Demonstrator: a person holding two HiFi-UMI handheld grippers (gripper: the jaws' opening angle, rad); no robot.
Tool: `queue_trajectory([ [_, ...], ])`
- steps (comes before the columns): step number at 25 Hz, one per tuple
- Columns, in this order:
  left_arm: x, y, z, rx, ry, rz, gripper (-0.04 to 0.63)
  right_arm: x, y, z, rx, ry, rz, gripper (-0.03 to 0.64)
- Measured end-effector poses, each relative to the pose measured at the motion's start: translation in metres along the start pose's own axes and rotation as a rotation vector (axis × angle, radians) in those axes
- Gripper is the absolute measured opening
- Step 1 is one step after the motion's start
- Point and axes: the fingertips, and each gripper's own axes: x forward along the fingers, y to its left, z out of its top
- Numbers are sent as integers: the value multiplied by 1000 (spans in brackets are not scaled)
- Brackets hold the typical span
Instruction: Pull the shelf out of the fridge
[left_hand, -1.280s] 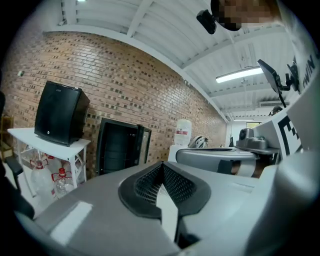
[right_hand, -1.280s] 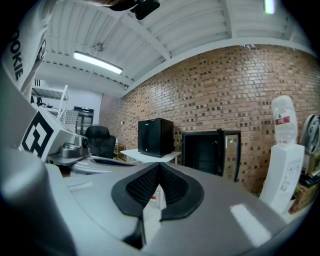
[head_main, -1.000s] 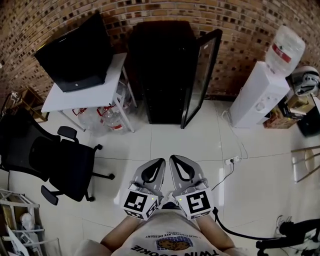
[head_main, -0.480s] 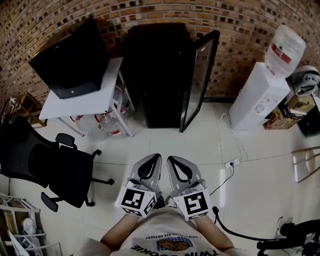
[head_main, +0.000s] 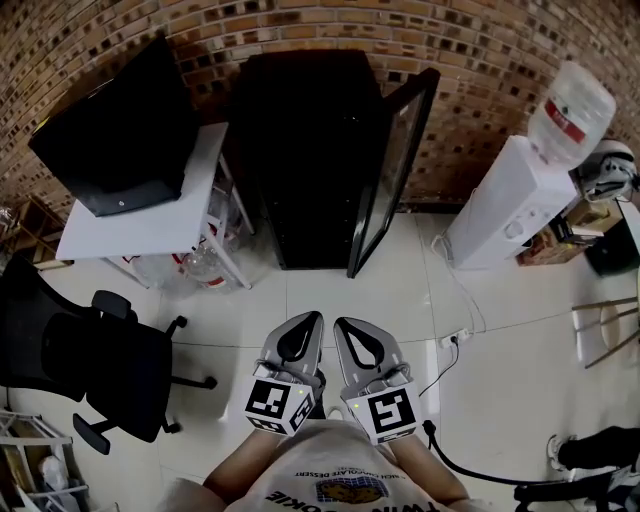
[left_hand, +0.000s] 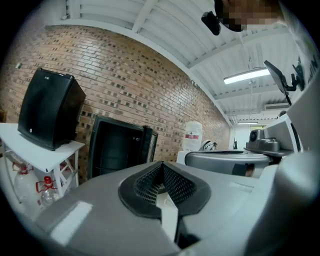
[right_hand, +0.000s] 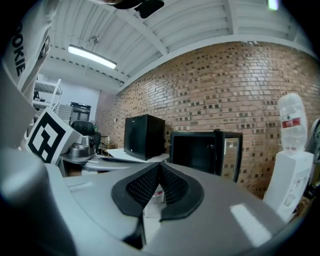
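Observation:
The black fridge (head_main: 310, 150) stands against the brick wall with its glass door (head_main: 392, 160) swung open to the right. Its inside is dark and no shelf can be made out. My left gripper (head_main: 303, 326) and right gripper (head_main: 350, 326) are held side by side close to the person's body, well short of the fridge, both shut with nothing between the pads. The left gripper view looks past the shut left gripper (left_hand: 162, 167) at the fridge (left_hand: 117, 150). Beyond the shut right gripper (right_hand: 159, 170), the right gripper view shows the fridge (right_hand: 197, 150) and its door (right_hand: 230, 150).
A white table (head_main: 150, 225) with a black box (head_main: 120, 130) on it stands left of the fridge, water bottles (head_main: 200, 265) beneath it. A white water dispenser (head_main: 510, 200) is at the right, a black office chair (head_main: 90, 350) at the left. A power strip (head_main: 455, 340) lies on the tiled floor.
The fridge has grown larger and nearer in the head view as the person steps toward it. Both grippers stay shut and side by side.

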Motion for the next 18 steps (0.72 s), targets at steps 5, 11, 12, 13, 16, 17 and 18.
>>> queue_trajectory([
  [5,44,28,4,-32,8,-22,0,41,-29,3,1,28,-22,5],
  [11,84,63,5,-70,30,-55,0,94,-48,11,-19,46,-19,5],
  [12,89,69,6,-83,31,-57,0,102,-49,11,-23,51,-17,5],
  [13,95,75,9,-99,33,-59,0,109,-50,12,-27,57,-14,5],
  [16,111,93,16,-171,14,-72,0,131,-53,15,-36,68,-6,5],
  [17,116,100,18,-202,-1,-82,0,137,-55,17,-38,68,-5,5],
  [18,121,105,21,-231,-17,-94,0,144,-57,18,-40,70,-5,5],
])
